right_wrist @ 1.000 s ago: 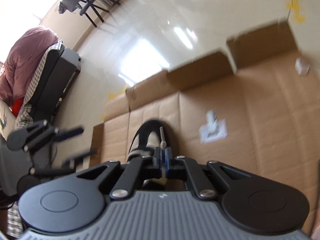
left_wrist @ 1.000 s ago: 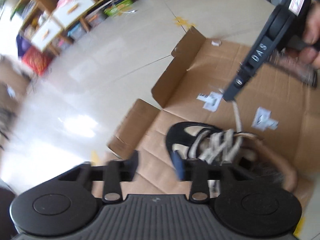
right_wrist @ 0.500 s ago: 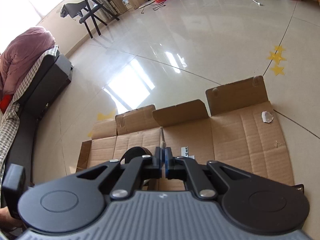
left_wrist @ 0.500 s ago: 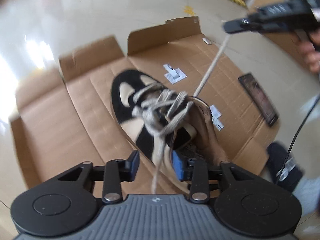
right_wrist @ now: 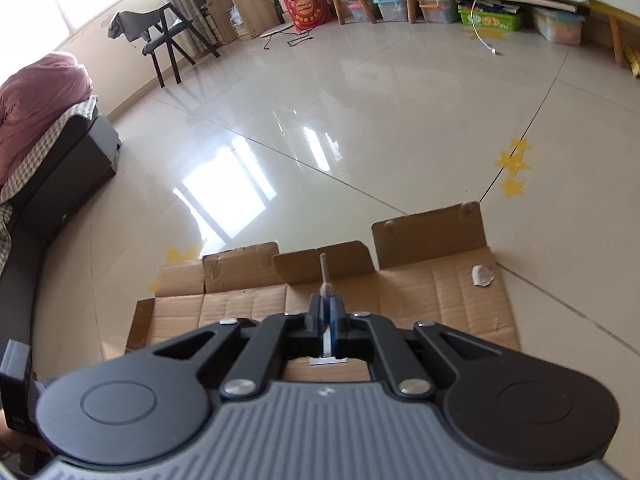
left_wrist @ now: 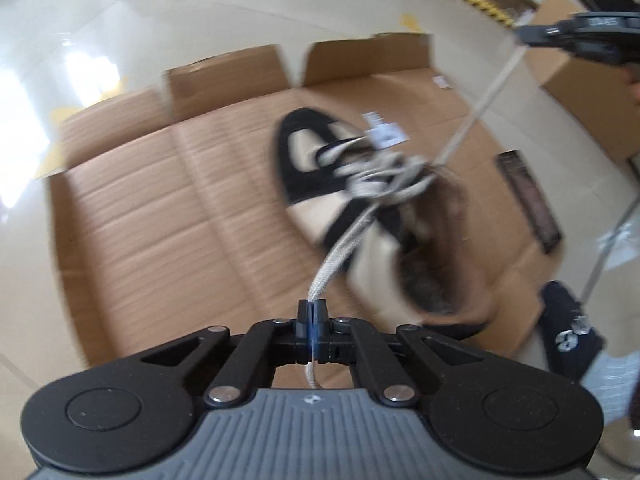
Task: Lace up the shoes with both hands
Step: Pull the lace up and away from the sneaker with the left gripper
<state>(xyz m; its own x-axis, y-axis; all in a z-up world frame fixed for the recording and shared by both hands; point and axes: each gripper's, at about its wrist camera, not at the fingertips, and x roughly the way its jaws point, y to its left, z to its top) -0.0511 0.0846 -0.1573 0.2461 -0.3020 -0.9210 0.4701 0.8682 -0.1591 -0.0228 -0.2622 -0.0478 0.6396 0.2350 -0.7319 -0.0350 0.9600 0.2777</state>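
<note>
A black and cream shoe (left_wrist: 344,196) with grey laces lies on flattened cardboard (left_wrist: 168,208) in the left wrist view. My left gripper (left_wrist: 312,308) is shut on one lace end (left_wrist: 340,248), which runs taut up to the shoe's eyelets. The other lace end (left_wrist: 480,108) stretches up and right to my right gripper (left_wrist: 520,34), which is shut on it high above the shoe. In the right wrist view my right gripper (right_wrist: 326,300) pinches the lace tip (right_wrist: 323,270), which sticks out past the pads. The shoe is hidden there.
A dark flat phone (left_wrist: 528,200) lies on the cardboard right of the shoe. A cardboard box (left_wrist: 580,92) stands at the far right. A sofa with a pink blanket (right_wrist: 36,100), a chair (right_wrist: 168,36) and shelves with bins (right_wrist: 480,4) ring the tiled floor.
My left gripper has dropped toward the shoe and closed on the loose lace end. My right gripper has risen with its lace end, pulling it taut; the shoe has left its view.
</note>
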